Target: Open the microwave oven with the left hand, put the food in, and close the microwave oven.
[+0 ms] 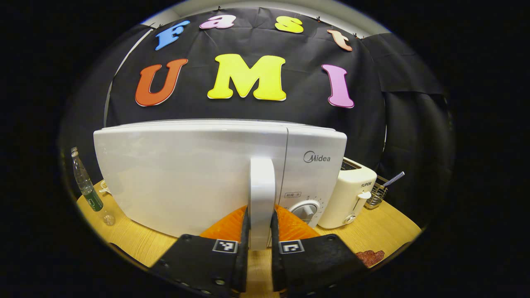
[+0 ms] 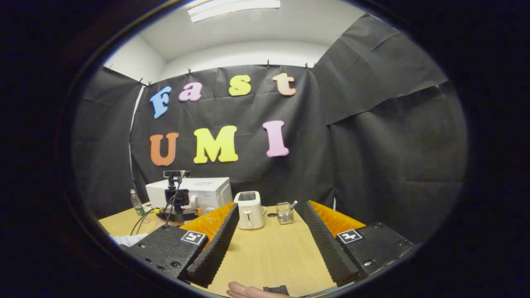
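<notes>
Black cloth wall (image 2: 372, 136) covers the centre and right of the right gripper view. White ceiling (image 2: 285, 25) with a long strip light (image 2: 234, 8) occupies the top. Light wooden table (image 2: 269, 248) spans the bottom.

White, boxy microwave oven (image 1: 194, 178), door shut, upright on a wooden table. Vertical white handle (image 1: 262, 198) at centre of the left gripper view, control dial (image 1: 305, 210) at 4 o'clock from it. Reddish food (image 1: 369, 257) flat at 4 o'clock, apart from the oven.
</notes>
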`<state>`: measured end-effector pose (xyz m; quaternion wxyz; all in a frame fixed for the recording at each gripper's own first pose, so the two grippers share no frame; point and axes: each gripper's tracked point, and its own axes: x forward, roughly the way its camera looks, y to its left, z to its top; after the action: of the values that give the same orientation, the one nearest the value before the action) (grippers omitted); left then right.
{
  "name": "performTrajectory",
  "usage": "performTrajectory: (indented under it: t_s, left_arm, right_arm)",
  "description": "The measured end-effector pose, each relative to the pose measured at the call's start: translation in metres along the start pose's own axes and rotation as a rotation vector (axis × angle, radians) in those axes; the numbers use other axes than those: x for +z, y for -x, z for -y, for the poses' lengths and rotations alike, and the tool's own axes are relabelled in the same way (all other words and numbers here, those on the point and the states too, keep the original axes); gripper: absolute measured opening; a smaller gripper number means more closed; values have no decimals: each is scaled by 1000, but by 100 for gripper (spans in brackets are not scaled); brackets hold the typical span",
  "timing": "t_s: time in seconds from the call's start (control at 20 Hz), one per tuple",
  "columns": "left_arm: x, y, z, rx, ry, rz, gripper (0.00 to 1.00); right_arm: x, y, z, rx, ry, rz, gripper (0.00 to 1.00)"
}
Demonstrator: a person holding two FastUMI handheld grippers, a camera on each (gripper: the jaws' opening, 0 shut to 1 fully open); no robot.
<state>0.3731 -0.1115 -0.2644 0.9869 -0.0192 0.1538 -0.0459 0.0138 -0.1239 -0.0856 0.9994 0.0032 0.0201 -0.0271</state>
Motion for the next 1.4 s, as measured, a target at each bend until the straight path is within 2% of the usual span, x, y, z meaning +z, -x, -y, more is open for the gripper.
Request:
performTrajectory:
  t_s: [0.05, 0.1, 0.4, 0.45, 0.5, 0.55, 0.6, 0.7, 0.75, 0.9, 0.95, 1.05, 1.1, 1.35, 1.4]
  left_arm:
    - [-4, 2, 0, -1, -3, -11, 16]
    - [-4, 4, 0, -3, -3, -9, 16]
    - [-5, 18, 1, -4, -4, 11, 17]
    - [2, 26, 1, 2, -8, 40, 17]
    - [5, 22, 1, 2, -17, 44, 17]
    - [-2, 22, 3, -10, -27, 32, 14]
    - [2, 22, 3, -20, -34, 38, 15]
    - [-1, 29, 0, -22, -15, 27, 15]
    - [-3, 36, 0, -29, -4, 34, 15]
    - [-9, 61, -3, -53, -4, 50, 15]
    - [-12, 71, -5, -61, -6, 46, 15]
    - [-17, 90, -10, -73, -14, 44, 15]
    - [-19, 100, -14, -77, -17, 40, 15]
    - [-30, 152, -39, -69, -24, 36, 16]
    - [-31, 161, -47, -67, -28, 38, 16]
  right_arm:
    - [0, 2, -1, 0, 1, 4, 100]
    - [1, 4, -2, 2, 2, 4, 89]
    - [2, 11, -2, 6, 31, 0, 89]
    - [4, 11, -4, 11, 36, 0, 100]
    - [3, 11, -4, 11, 43, -8, 90]
    - [1, 10, -4, 13, 42, -14, 100]
    - [0, 11, -5, 13, 42, -23, 90]
    - [-5, 14, -10, 24, 42, -39, 90]
    - [-6, 16, -13, 31, 40, -43, 100]
    - [-7, 20, -12, 32, 39, -48, 100]
    - [-8, 21, -11, 28, 39, -51, 89]
    - [-13, 23, -13, 26, 35, -63, 90]
    - [-14, 25, -16, 29, 32, -69, 100]
    - [-22, 32, -26, 35, 40, -79, 100]
    - [-21, 33, -30, 42, 39, -80, 90]
